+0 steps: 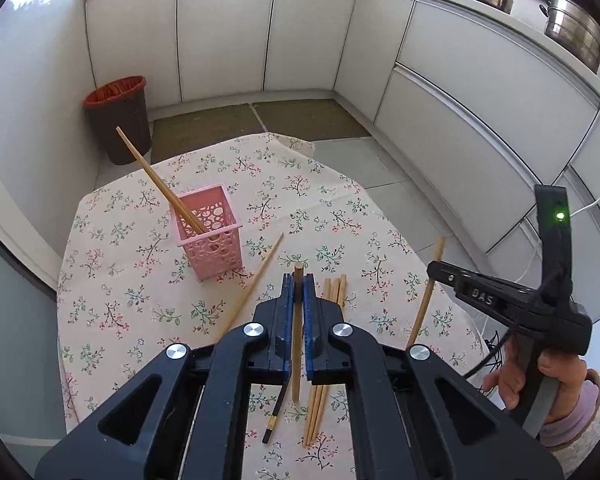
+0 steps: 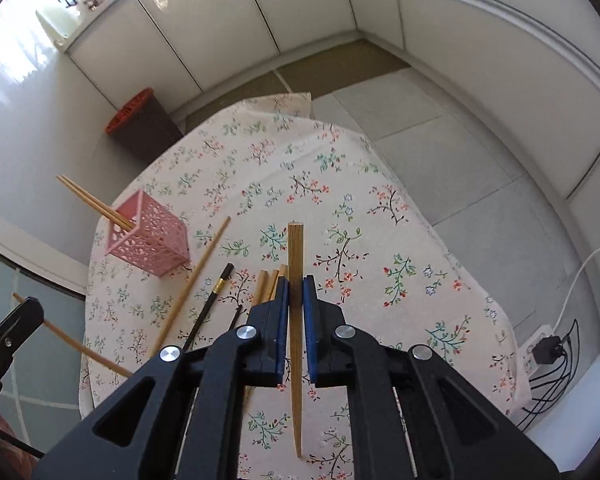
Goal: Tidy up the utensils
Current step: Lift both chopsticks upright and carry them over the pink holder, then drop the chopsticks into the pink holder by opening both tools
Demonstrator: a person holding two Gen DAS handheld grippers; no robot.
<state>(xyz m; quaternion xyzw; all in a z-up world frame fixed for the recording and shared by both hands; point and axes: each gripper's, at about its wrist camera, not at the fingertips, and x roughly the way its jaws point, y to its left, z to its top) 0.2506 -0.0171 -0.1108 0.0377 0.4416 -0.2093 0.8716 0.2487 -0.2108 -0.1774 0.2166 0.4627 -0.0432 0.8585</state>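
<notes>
Nearest the left wrist lens, the left gripper (image 1: 299, 280) has its blue pads clamped on one wooden chopstick (image 1: 297, 344), which runs up between them, blunt end poking out toward 12 o'clock. Same arrangement on the right wrist view: the right gripper (image 2: 296, 280) is pinched tight on a second wooden chopstick (image 2: 295, 344), thick end at 12, taper at 6.

Writing: white letters on the side of the right gripper, seen at 3 o'clock in the left view, read roughly "DAS"; the remainder is not legible. A green indicator light (image 1: 560, 215) glows above it. A hand (image 1: 540, 376) with a lilac sleeve cuff grips that handle.

Surface: round table under a cream floral tablecloth (image 1: 320, 200). Loose wooden chopsticks (image 1: 332, 292) lie bundled just beside the left gripper at about 1 o'clock; a single one (image 1: 256, 280) lies diagonally toward 11. A black chopstick with a gold band (image 1: 274, 416) lies under the left gripper at 6 o'clock.

Pink perforated holder (image 1: 210, 236) stands on the cloth at 10 o'clock, with chopsticks leaning out of it (image 1: 156, 178) toward 11; the right view shows two.

Room: grey tiled floor, a brown mat (image 1: 260, 120) along white cabinets (image 1: 220, 32). Brown bin with red liner (image 1: 118, 118) at 10 o'clock by the wall. Two steel pots (image 1: 572, 28) sit on the counter at 2 o'clock. Power strip with black cables (image 2: 544, 352) on the floor at 4 o'clock in the right view.
</notes>
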